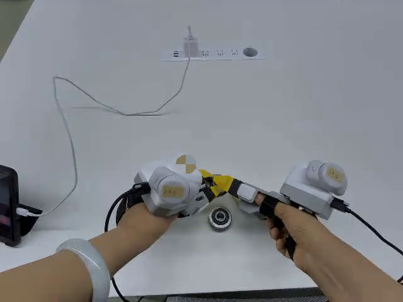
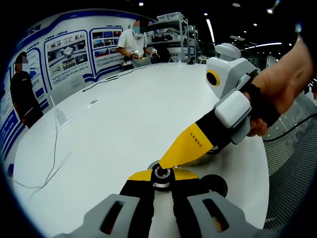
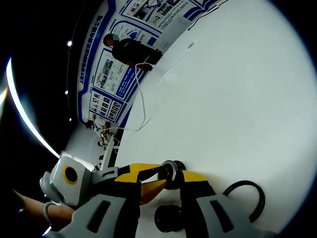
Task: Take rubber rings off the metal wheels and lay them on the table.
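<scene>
While the person is holding both tools tip to tip over the white table (image 1: pixel 283 113), the left gripper (image 2: pixel 162 177) is clamping a small metal wheel (image 2: pixel 162 172) between its yellow tips, near the table's front edge. The right gripper (image 3: pixel 171 182) is reaching in from the opposite side, with its yellow tips resting against that same wheel. Whether they are actually pinching it, I cannot tell.

A second wheel (image 1: pixel 220 218) is lying flat on the table just on the person's side of the meeting tips, and it is wearing a dark band around its outside. A thin black loop (image 3: pixel 246 198) is lying on the table beside the right gripper's jaws. It may be a rubber ring, but I cannot be sure.

Farther back a power strip (image 1: pixel 214 54) is sitting with a white charger (image 1: pixel 190 45) plugged in, and a white cable (image 1: pixel 66 126) is trailing from it across the table to a phone (image 1: pixel 7 204) at the left edge. The person's left wrist is wearing a pale bangle (image 1: pixel 88 259). Another person (image 2: pixel 132 42) is standing at the far end of the table.
</scene>
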`<state>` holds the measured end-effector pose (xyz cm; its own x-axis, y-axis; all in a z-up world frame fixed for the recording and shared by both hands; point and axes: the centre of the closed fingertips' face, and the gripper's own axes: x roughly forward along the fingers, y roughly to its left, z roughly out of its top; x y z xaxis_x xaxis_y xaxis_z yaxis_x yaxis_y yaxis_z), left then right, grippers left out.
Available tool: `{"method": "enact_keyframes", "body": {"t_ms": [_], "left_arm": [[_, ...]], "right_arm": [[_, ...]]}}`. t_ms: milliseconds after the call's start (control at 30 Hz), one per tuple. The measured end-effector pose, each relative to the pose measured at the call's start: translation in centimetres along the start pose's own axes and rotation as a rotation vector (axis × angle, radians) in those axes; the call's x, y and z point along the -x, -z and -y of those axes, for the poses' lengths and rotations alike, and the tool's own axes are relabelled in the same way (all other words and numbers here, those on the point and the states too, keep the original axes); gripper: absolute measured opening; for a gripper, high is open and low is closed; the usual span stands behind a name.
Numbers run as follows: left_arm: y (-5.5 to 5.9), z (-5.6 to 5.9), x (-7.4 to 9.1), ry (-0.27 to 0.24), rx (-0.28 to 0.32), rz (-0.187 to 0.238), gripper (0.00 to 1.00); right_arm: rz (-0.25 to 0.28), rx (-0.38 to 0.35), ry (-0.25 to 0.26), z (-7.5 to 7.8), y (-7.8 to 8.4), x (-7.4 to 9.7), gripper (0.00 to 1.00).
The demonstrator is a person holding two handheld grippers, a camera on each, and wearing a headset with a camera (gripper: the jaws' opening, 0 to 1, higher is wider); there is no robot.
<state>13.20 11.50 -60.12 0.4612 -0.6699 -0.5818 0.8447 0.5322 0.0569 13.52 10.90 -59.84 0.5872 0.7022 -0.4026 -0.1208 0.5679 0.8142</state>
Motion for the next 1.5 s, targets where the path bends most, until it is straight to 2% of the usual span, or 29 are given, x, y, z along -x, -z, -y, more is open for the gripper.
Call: {"method": "enact_keyframes", "body": {"t_ms": [200, 233, 333, 400, 533, 733, 833, 967, 1167, 1500], "left_arm": [[0.0, 0.0, 0.0, 0.001, -0.001, 0.001, 0.13], [0.0, 0.0, 0.0, 0.001, -0.001, 0.001, 0.13], [0.0, 0.1, 0.0, 0.0, -0.001, -0.001, 0.13], [0.0, 0.0, 0.0, 0.0, -0.002, -0.003, 0.13], [0.0, 0.0, 0.0, 0.0, -0.003, -0.002, 0.13], [0.0, 0.0, 0.0, 0.001, -0.004, -0.001, 0.13], [0.0, 0.0, 0.0, 0.002, -0.004, 0.0, 0.13], [0.0, 0.0, 0.0, 0.003, -0.004, 0.0, 0.13], [0.0, 0.0, 0.0, 0.003, -0.004, 0.0, 0.13], [0.0, 0.1, 0.0, 0.003, -0.005, 0.0, 0.13]], "right_arm": [[-0.019, 0.006, -0.003, 0.1, 0.6, -0.2, 0.31], [-0.007, 0.012, 0.0, 0.3, 0.4, -0.2, 0.31], [0.003, -0.037, -0.008, 0.6, 0.3, -0.1, 0.29], [0.004, -0.048, -0.025, 0.2, 0.2, -0.1, 0.3], [0.007, -0.018, -0.018, 0.0, -0.1, 0.3, 0.31], [-0.003, -0.005, -0.012, 0.3, -0.1, 0.3, 0.27], [-0.006, 0.016, 0.005, 0.6, 0.0, 0.3, 0.25], [-0.005, 0.042, 0.036, 1.2, -0.1, 0.2, 0.13], [-0.013, 0.068, 0.068, 1.7, -0.1, 0.1, 0.05], [-0.016, 0.089, 0.085, 1.6, -0.3, 0.2, 0.03]]}}
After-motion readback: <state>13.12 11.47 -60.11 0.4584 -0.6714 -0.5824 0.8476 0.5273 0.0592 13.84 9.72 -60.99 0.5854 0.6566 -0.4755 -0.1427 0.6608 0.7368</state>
